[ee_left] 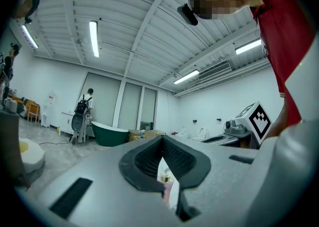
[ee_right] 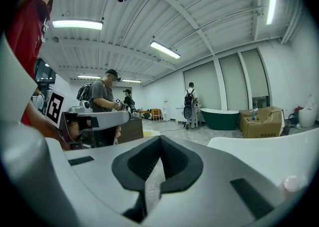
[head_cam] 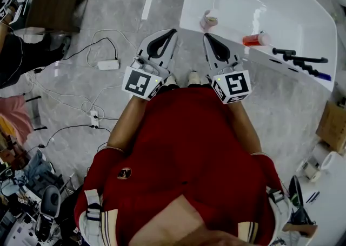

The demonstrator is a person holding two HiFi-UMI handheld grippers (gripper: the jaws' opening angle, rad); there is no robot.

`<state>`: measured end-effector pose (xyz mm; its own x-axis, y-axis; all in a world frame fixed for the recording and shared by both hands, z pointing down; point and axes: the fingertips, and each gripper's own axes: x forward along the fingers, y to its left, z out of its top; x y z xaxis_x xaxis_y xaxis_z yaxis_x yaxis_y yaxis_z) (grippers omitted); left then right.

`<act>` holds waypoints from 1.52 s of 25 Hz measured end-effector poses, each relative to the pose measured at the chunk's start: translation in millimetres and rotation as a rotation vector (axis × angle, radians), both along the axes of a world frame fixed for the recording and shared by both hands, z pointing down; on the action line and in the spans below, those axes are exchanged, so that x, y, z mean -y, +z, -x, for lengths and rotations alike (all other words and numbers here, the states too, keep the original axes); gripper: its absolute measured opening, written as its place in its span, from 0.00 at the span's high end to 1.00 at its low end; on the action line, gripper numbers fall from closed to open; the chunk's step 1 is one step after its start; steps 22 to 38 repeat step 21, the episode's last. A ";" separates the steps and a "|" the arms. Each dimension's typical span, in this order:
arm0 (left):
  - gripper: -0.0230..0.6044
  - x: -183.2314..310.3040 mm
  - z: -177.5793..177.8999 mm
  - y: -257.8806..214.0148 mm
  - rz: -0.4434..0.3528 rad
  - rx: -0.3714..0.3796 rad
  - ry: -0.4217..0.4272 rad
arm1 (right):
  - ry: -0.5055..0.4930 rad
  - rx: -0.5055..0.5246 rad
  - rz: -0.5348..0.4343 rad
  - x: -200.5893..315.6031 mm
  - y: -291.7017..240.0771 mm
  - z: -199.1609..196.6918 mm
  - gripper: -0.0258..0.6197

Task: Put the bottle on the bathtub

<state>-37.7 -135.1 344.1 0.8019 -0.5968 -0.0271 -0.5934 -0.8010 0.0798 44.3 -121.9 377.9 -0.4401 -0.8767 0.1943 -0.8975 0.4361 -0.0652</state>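
The bottle (head_cam: 209,20) is small and pale pink with a lighter top. It stands upright on the near rim of the white bathtub (head_cam: 281,7), close to the tub's left corner. In the left gripper view the bottle (ee_left: 168,186) shows a pinkish body, a gold collar and a white pump head.

The left gripper (head_cam: 165,39) is over the grey floor (head_cam: 135,1), just left of the tub's corner and apart from the bottle. In its own view the left gripper (ee_left: 162,138) has its dark ribbed pads pressed together at the tips. Only a hollow and a thin slit remain between them, and nothing is held there.

The right gripper (head_cam: 213,45) is beside it, pointing at the tub's edge below the bottle without touching it. The right gripper (ee_right: 160,138) is likewise pressed together at the tips and empty. Bare floor shows through its slit, and the white tub rim (ee_right: 269,153) lies to its right.

Farther right on the rim an orange bottle (head_cam: 255,39) lies on its side, and beyond it is a black faucet (head_cam: 300,57).

The left gripper view shows only a sliver of the pink bottle through the slit, and its label cannot be made out. The tub is cut off at the head view's top and right edges. The person's hands are hidden behind the marker cubes.
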 end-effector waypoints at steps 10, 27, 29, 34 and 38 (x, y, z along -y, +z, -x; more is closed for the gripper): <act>0.95 -7.2 -7.1 -1.3 -0.003 0.002 0.010 | 0.024 0.001 0.011 -9.3 4.5 -12.1 0.96; 0.95 -9.1 -10.7 1.9 -0.002 0.013 0.000 | 0.022 0.011 0.030 -10.9 14.1 -18.7 0.96; 0.95 -9.1 -10.7 1.9 -0.002 0.013 0.000 | 0.022 0.011 0.030 -10.9 14.1 -18.7 0.96; 0.95 -9.1 -10.7 1.9 -0.002 0.013 0.000 | 0.022 0.011 0.030 -10.9 14.1 -18.7 0.96; 0.95 -9.1 -10.7 1.9 -0.002 0.013 0.000 | 0.022 0.011 0.030 -10.9 14.1 -18.7 0.96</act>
